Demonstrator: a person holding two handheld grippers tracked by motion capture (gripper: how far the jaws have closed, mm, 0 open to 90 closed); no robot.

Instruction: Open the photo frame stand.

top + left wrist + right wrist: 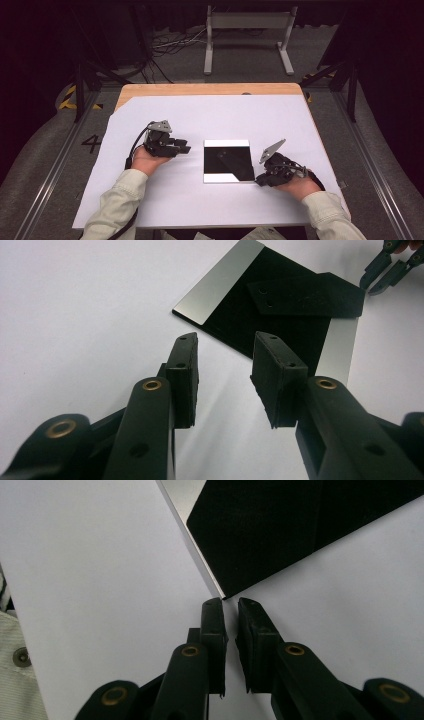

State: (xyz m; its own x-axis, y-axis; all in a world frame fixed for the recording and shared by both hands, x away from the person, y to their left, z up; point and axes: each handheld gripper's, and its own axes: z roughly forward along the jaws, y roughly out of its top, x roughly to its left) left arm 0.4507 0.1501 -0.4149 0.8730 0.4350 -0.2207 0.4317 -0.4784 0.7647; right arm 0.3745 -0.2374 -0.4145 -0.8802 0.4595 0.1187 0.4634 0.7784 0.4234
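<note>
Nearest to me are my own sleeves and hands, each holding one pair of tongs over the white sheet (150, 200) that covers the wooden table (200, 89).

What I am working on is the black square sheet (227, 159) with pale edges, lying flat near the middle of the white sheet, between my two hands. One corner is folded over onto it, so a black flap (310, 296) lies across its face and a white strip shows along the near edge.

My right gripper (230, 602) has its tips right at the sheet's near right corner; the jaws are almost together with a narrow gap between them, and the corner point sits just at that gap. I cannot tell whether the pads actually pinch it. In the high view that gripper (261, 178) lies low beside the corner.

My left gripper (225, 347) stands well open with nothing between its jaws, pointing toward the sheet from its left side, near it but apart.
</note>
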